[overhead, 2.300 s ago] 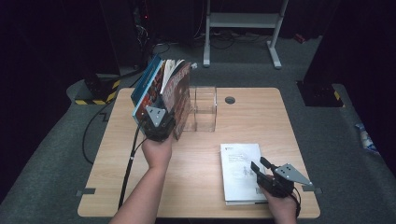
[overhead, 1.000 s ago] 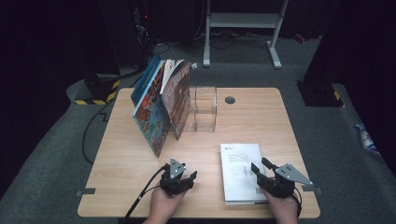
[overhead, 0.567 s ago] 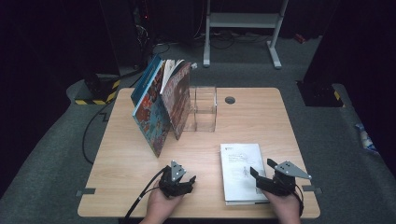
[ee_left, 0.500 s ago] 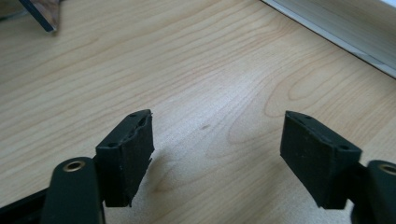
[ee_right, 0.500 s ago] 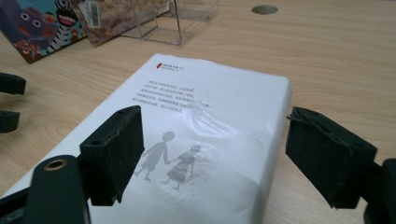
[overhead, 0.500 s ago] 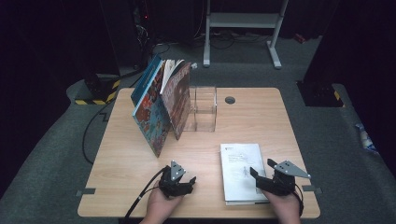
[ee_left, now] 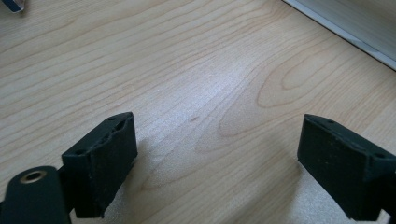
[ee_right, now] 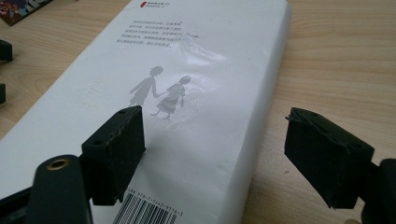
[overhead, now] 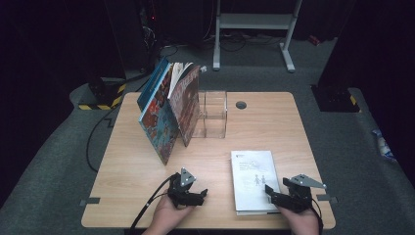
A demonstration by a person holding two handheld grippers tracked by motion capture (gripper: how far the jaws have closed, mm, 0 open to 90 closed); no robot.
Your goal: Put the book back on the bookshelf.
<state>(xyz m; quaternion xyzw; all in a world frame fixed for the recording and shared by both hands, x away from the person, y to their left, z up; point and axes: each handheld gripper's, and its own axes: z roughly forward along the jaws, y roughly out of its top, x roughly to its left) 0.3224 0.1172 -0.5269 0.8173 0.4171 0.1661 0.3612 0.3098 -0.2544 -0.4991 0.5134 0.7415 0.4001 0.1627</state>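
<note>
Between books: white book (overhead: 254,180) lies flat at table's (overhead: 274,122) near right edge, right gripper (overhead: 272,192) spread over its near end, left gripper (overhead: 200,193) spread, empty (both jaws just opening); next likely pinching it to stand beside the upright books (overhead: 169,112).

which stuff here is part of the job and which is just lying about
In the job:
- white book lying flat, by the right hand-held gripper
- leaning books
- clear stand

Lying about:
- table grommet
- metal frame on the floor
- striped block
</note>
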